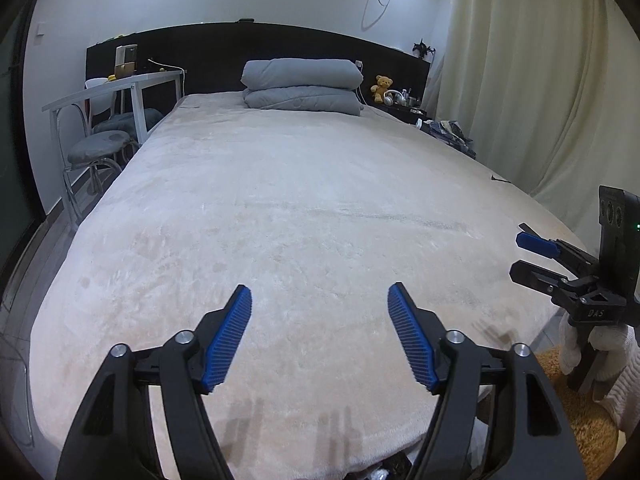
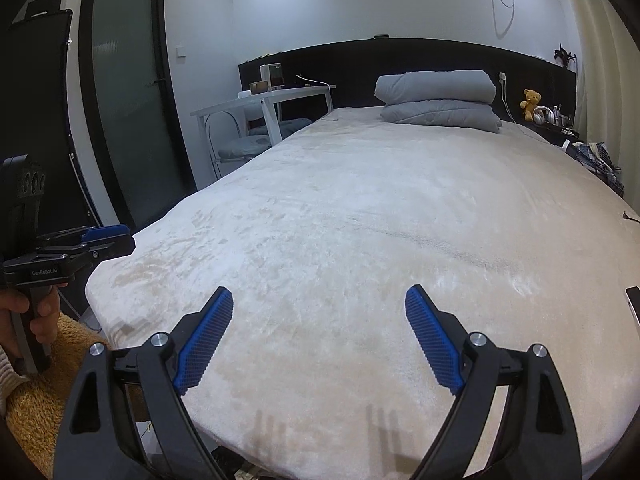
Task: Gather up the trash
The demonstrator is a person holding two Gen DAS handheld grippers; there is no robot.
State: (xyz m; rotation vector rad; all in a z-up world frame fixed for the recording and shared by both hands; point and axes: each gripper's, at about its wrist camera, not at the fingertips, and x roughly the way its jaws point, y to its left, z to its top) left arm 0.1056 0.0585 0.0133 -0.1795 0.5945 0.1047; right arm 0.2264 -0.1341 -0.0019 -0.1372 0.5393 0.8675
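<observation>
Pale plush bedding covers the bed point(image 1: 304, 216), which fills both views; folded grey quilts point(image 1: 302, 84) lie at 12 o'clock by the dark headboard point(image 1: 224, 48). Left tool point(image 1: 320, 332) hovers with jaws wide and nothing between them; right tool point(image 2: 319, 336) likewise, jaws very wide and empty. No trash can be made out on the bed.

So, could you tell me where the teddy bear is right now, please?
The teddy bear sits at the far right of the dark headboard in both views, beside white headphones and right of the folded grey duvet.
</observation>
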